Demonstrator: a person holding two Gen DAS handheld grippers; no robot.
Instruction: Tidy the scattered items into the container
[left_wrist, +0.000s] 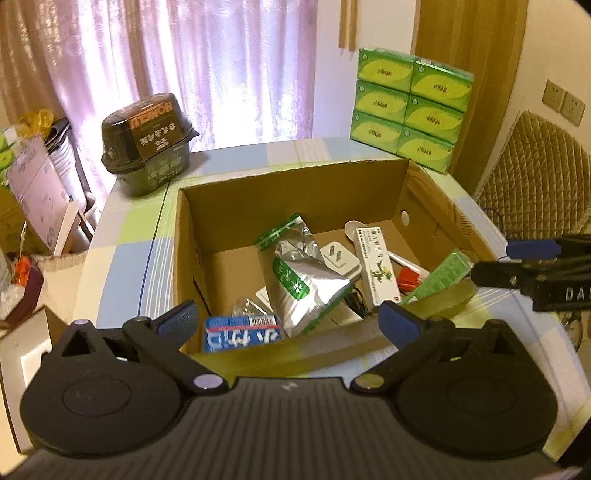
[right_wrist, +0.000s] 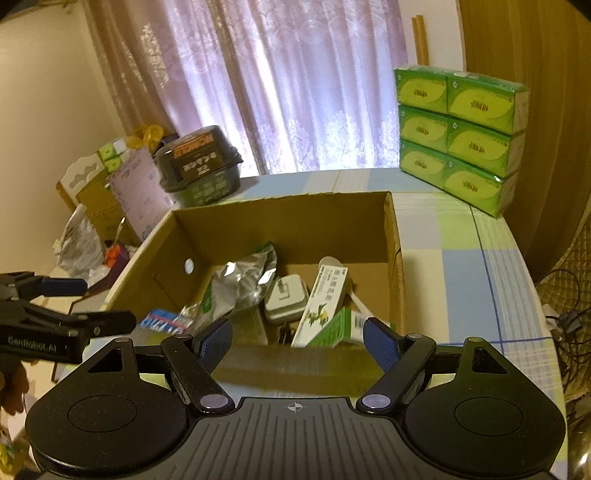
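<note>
Pink curtains (left_wrist: 236, 70) back the checked table (left_wrist: 122, 236), where the cardboard box (left_wrist: 295, 177) holds a silver pouch (left_wrist: 303, 280) among other items. Both the left gripper (left_wrist: 288, 321) and right gripper (right_wrist: 297, 341) hang spread and empty over its near edge. Only the left view shows the red item (left_wrist: 408, 278).

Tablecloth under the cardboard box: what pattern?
The tablecloth is checked in pale blue, green and white with thin dark lines, clearest in the right wrist view.

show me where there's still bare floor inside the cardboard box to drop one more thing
Bare floor shows in the cardboard box at its far left corner, behind the silver foil pouch. The near and right parts are crowded: blue packet, white plug adapter, long white carton, green box.
</note>
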